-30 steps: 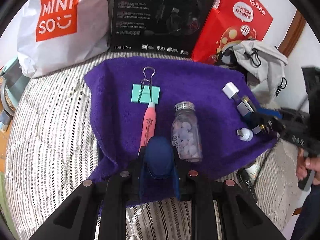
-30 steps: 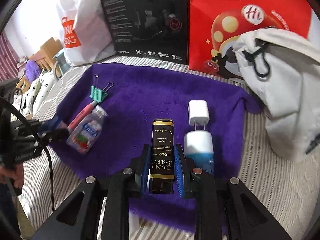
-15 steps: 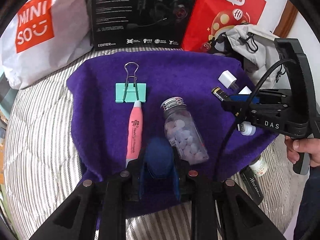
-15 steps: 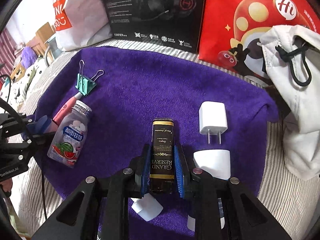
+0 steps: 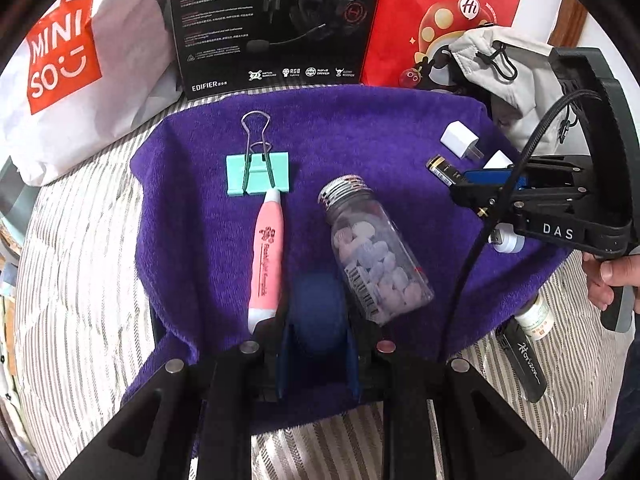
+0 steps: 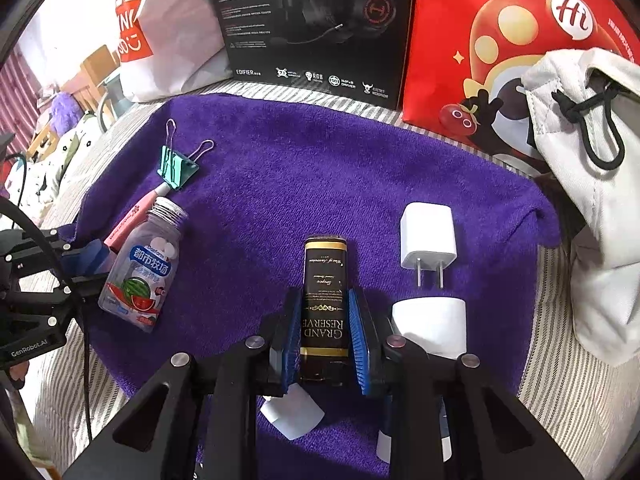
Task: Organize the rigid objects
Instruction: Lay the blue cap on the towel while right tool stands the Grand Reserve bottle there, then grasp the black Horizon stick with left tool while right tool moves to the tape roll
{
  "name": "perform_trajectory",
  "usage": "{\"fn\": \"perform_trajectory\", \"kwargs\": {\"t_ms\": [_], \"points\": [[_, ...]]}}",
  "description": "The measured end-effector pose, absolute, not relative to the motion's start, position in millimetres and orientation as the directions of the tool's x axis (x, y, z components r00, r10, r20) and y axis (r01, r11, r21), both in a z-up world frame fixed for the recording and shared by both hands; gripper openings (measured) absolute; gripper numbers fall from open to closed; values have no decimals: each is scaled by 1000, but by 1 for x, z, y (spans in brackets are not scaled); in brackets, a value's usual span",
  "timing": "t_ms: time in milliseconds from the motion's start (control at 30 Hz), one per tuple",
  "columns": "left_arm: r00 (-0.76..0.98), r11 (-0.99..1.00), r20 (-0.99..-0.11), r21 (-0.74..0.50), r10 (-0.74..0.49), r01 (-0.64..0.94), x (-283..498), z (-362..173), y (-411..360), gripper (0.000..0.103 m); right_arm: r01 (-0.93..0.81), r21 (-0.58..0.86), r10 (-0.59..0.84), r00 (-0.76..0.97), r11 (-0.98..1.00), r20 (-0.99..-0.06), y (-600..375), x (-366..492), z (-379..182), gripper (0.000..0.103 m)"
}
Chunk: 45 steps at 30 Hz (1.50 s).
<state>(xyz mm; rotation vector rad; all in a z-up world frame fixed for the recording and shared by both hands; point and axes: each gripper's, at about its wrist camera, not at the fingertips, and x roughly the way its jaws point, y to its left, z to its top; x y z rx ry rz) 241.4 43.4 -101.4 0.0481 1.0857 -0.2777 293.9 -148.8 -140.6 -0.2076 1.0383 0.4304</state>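
Observation:
On a purple towel (image 5: pixel 360 132) lie a mint binder clip (image 5: pixel 258 174), a pink pen (image 5: pixel 267 256) and a clear candy bottle (image 5: pixel 372 256). My left gripper (image 5: pixel 318 320) sits at the towel's near edge, shut on a dark blue rounded object (image 5: pixel 316 300), between the pen and the bottle. My right gripper (image 6: pixel 325 294) is shut on a black and gold box (image 6: pixel 324 264) marked Grand Reserve, held low over the towel (image 6: pixel 300 168). A white charger plug (image 6: pixel 428 236) lies just right of the box. The clip (image 6: pixel 176 166) and the bottle (image 6: pixel 144 268) lie far left.
A white shopping bag (image 5: pixel 72 68), a black headset box (image 5: pixel 272 24) and a red bag (image 5: pixel 440 20) stand behind the towel; a pale drawstring pouch (image 5: pixel 508 76) is at the right. A white cylinder (image 6: pixel 432 324) lies beside my right fingers. A small bottle (image 5: pixel 534 316) rests on the striped bedding (image 5: pixel 80 280).
My right gripper with the black and gold box has moved forward onto the towel, past the white cylinder, and into the left wrist view. My left gripper has edged forward and kept its hold.

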Motion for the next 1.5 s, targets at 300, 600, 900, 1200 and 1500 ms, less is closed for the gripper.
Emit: {"fn": "perform_trajectory", "kwargs": {"t_ms": [300,600,900,1200,1500], "points": [[431,973,-881,-118,-195,199,230,-91,56,33,-406,101,274,394,908,-878,-157,284,-137,36],[463,977,-864,-138,-199,161,203,-72,65,56,-374,95,271,453,923,-850,-172,238,-103,41],[465,973,-858,-155,-218,170,168,-71,47,61,-295,125,268,518,947,-812,-217,158,-80,59],[433,962,-866,-168,-248,215,149,-85,-24,61,-159,196,251,529,968,-810,-282,88,-87,69],[422,970,-879,-156,-222,185,155,-100,-80,61,-129,255,285,502,958,-817,-306,65,-95,69]]}}
